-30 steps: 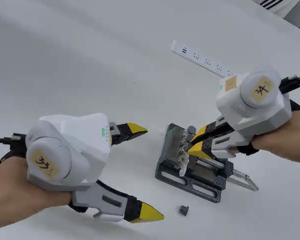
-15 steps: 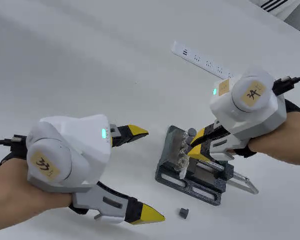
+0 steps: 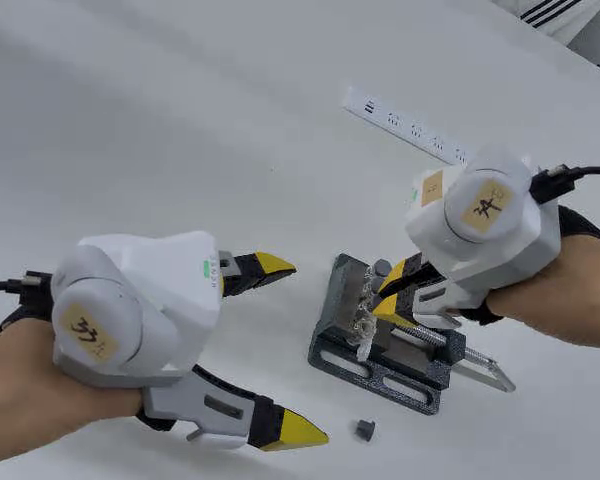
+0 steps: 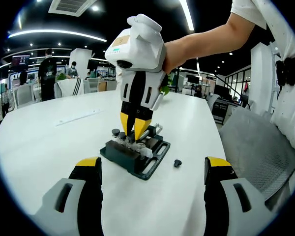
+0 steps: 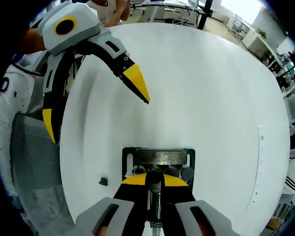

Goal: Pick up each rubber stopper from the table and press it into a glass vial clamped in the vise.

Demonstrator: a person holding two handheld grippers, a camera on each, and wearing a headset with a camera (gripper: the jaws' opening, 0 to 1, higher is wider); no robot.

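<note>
- Right gripper (image 3: 386,293) closed on rubber stopper (image 5: 154,175), above glass vials (image 3: 364,318) in vise (image 3: 342,352).
- Left gripper (image 3: 298,350) wide open over counter (image 3: 180,150).
- Loose stopper (image 3: 365,430) near vise.

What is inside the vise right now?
A row of glass vials is clamped in the vise; one at the end wears a dark stopper. The right gripper covers the middle vials, so their tops cannot be seen.

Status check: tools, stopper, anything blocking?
Left tool open, hovering left of vise. Right tool shut on stopper over the clamped vials. Spare stopper loose on table. Nothing blocking.
</note>
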